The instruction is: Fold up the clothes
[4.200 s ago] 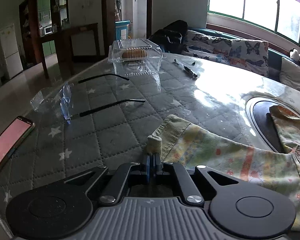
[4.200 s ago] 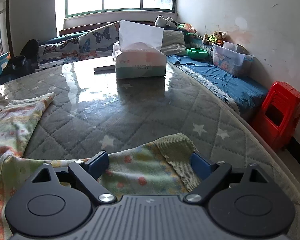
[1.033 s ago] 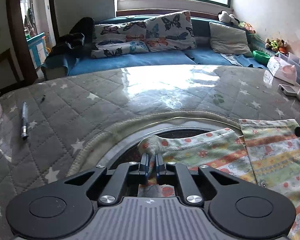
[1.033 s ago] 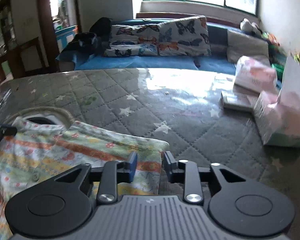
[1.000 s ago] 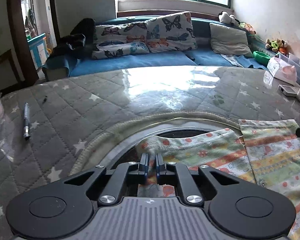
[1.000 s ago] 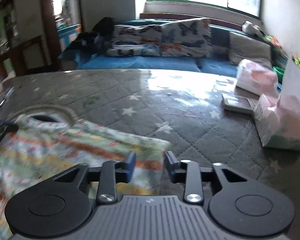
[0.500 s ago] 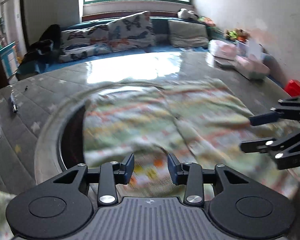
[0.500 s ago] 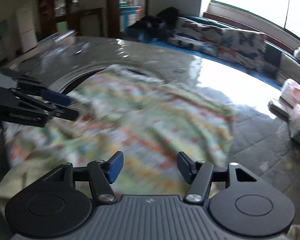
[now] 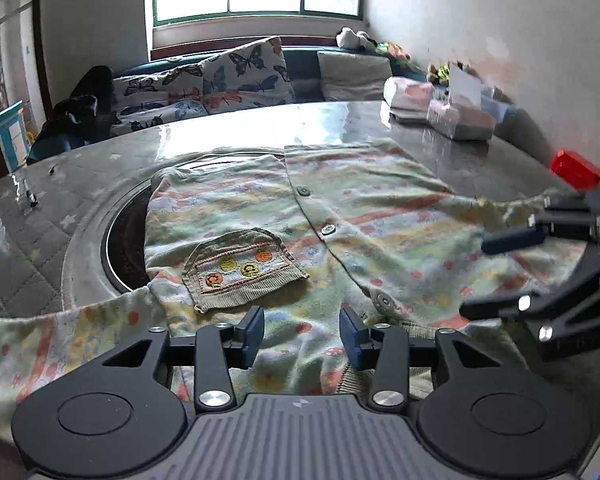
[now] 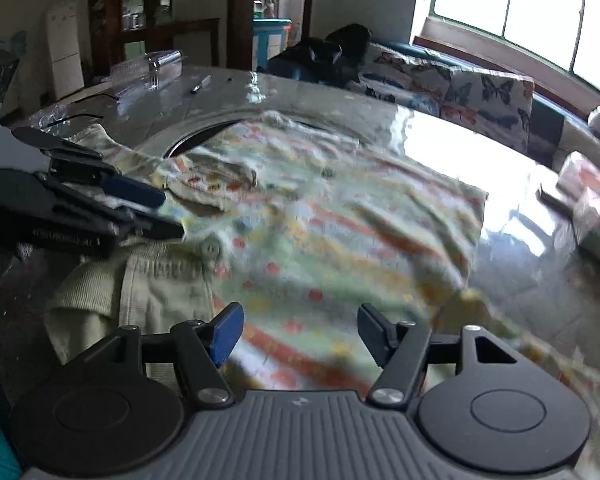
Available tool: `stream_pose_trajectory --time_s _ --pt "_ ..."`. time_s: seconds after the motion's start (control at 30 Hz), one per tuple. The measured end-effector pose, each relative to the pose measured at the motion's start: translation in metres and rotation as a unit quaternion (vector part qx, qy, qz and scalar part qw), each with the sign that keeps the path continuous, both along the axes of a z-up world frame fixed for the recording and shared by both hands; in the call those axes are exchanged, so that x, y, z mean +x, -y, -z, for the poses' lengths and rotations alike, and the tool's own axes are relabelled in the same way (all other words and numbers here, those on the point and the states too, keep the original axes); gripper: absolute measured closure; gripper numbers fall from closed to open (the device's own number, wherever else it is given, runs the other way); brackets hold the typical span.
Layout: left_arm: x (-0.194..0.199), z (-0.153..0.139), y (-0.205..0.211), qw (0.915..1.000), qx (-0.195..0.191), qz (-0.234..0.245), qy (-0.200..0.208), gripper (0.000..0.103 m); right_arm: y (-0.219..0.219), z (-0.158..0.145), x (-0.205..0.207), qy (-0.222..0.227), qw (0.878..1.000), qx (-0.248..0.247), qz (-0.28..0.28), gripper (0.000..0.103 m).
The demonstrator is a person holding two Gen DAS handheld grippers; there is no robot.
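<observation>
Now a patterned cardigan [image 9: 340, 216] lies spread, front up, across a round quilted table [image 9: 340, 120], its upper left part over the table's dark round centre inset [image 9: 124, 248]. Both grippers hover above the hem, jaws wide apart, holding nothing: the left gripper [image 9: 302, 330] near the knitted pocket [image 9: 240, 268], the right gripper [image 10: 300, 330] over the striped right side. Tissue packs [image 9: 456, 116] sit beyond the far right edge; a pen [image 9: 30, 196] lies far left.
</observation>
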State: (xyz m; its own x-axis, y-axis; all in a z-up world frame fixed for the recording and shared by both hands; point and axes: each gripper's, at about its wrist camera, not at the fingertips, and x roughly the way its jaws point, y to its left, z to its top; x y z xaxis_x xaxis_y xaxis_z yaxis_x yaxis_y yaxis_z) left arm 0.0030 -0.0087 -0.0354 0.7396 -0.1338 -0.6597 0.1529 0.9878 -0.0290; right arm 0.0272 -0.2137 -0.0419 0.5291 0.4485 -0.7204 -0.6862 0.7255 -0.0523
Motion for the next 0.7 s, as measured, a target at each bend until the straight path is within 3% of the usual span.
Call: stream_pose_trajectory --time_s 0.1,0.27,0.7 --pt "-0.004 0.003 0.003 1.0 0.006 0.0 -0.003 0.058 0.009 0.003 -0.007 -0.004 1.0 0.012 0.013 0.038" --pt "-0.008 -0.005 -0.004 0.9997 -0.02 -0.016 0.005 0.056 0.033 -0.003 -0.012 -0.003 0.998 0.043 0.054 0.038" --pt "-0.008 -0.01 0.017 0.9994 -0.031 0.009 0.009 0.054 0.075 0.004 -0.022 -0.026 0.99 0.071 0.122 0.038"
